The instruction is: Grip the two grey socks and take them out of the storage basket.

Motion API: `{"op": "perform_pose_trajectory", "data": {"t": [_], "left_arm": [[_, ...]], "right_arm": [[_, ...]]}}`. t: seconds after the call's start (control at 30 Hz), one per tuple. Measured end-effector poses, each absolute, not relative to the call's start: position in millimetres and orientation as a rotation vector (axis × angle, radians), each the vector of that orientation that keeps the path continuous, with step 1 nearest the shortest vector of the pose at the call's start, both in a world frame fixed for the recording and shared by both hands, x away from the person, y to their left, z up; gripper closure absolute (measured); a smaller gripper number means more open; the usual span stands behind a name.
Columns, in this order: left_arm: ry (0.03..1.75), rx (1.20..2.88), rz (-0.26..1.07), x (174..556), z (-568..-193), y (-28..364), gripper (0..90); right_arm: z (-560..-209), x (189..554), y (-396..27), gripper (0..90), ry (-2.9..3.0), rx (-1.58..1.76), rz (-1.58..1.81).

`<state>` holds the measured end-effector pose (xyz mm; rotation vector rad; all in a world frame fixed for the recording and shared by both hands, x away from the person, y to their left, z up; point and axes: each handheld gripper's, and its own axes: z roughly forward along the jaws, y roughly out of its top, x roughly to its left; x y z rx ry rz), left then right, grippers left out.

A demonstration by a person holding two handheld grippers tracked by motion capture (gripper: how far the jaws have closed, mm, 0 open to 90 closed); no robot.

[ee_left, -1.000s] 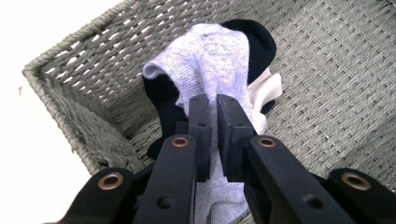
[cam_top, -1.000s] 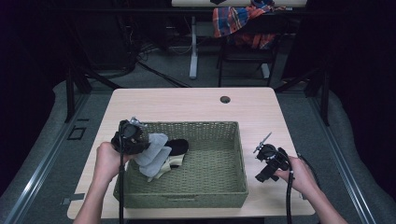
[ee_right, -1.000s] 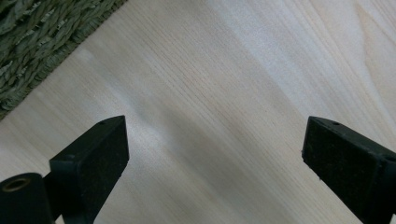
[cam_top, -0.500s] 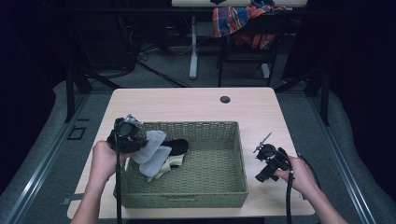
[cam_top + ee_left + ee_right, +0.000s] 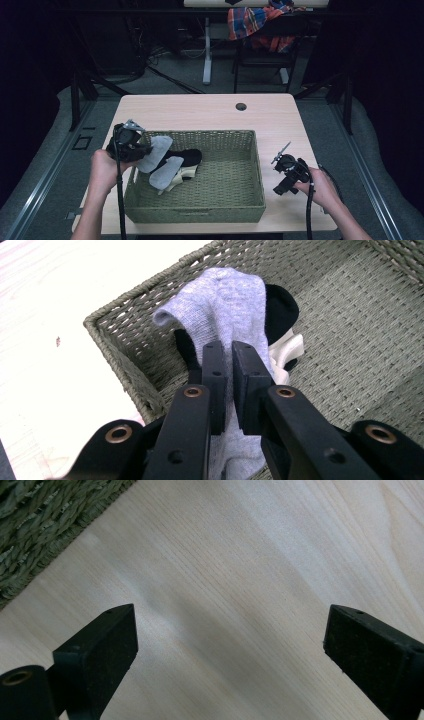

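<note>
The left gripper [image 5: 227, 385] is seen with its jaws pressed together on a grey sock [image 5: 225, 305], pinched between the pads. In the left gripper view the sock runs from below the jaws up toward 12 o'clock, its far end folded over. In the high view the left gripper [image 5: 131, 143] is placed at the basket's 9 o'clock rim, held by the left hand [image 5: 105, 170], and the grey sock [image 5: 155, 152] hangs from it toward 4 o'clock, over the basket's left part. A second grey piece [image 5: 167, 172] is noted just beyond it; whether it is the same sock cannot be told.

A black sock [image 5: 280, 310] is observed behind the grey one at 1 o'clock in the left gripper view, and a white sock [image 5: 287, 352] just below it at 3 o'clock. Both lie on the basket floor, touching each other.

The right gripper [image 5: 286, 175] is held by the right hand [image 5: 320, 187] at 3 o'clock of the basket, well apart from the socks. In the right gripper view its jaws are spread wide, nothing between them, over bare table [image 5: 240, 580].

The basket [image 5: 210, 212] is set on the table [image 5: 200, 112], toward its 6 o'clock edge. A small dark disc [image 5: 241, 106] is recorded on the table at 12 o'clock of the basket, apart from it.
</note>
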<state>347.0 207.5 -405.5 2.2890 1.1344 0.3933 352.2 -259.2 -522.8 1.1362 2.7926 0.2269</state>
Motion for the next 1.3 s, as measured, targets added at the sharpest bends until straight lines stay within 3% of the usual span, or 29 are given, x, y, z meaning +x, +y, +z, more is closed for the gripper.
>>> {"op": "perform_pose_trajectory", "data": {"t": [1.3], "left_arm": [[1.285,2.158,0.481,338,-388,266,85.3]], "right_arm": [[-521,353,-259,6.8,2.806,1.122,0.208]]}}
